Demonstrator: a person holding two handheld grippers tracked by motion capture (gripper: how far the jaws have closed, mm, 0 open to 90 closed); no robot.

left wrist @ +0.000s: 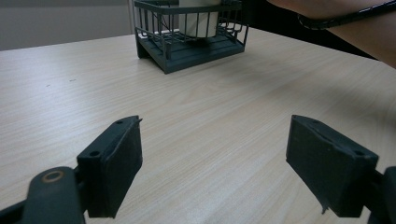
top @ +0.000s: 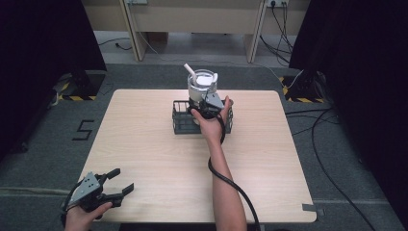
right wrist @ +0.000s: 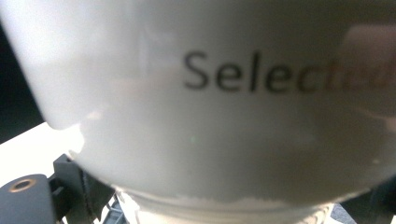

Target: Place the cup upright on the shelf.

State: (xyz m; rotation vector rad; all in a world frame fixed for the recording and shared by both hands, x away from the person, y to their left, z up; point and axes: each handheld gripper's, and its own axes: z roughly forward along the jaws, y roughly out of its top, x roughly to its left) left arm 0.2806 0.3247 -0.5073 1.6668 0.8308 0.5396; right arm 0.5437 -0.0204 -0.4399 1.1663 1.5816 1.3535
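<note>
White plastic against black jaws: the right tool is at the white jug, which stands in the dark wire basket near the middle of the worktop's far edge. Whether the jaws press the jug's wall or merely flank it cannot be told; in the right gripper view the jug looms too close, its printed lettering blurred, and the jaw tips are hidden. The hand comes in level from the near side, probably because the basket's walls bar a lower approach.

Jug: upright, a pale handle or spout at the rim angled toward the far left corner; it sits in the basket's right part, the wire wall probably steadying it.

Left tool: at the near left corner, jaws wide apart, holding nothing, resting low over the bare worktop; parked clear, apparently in reserve.
</note>
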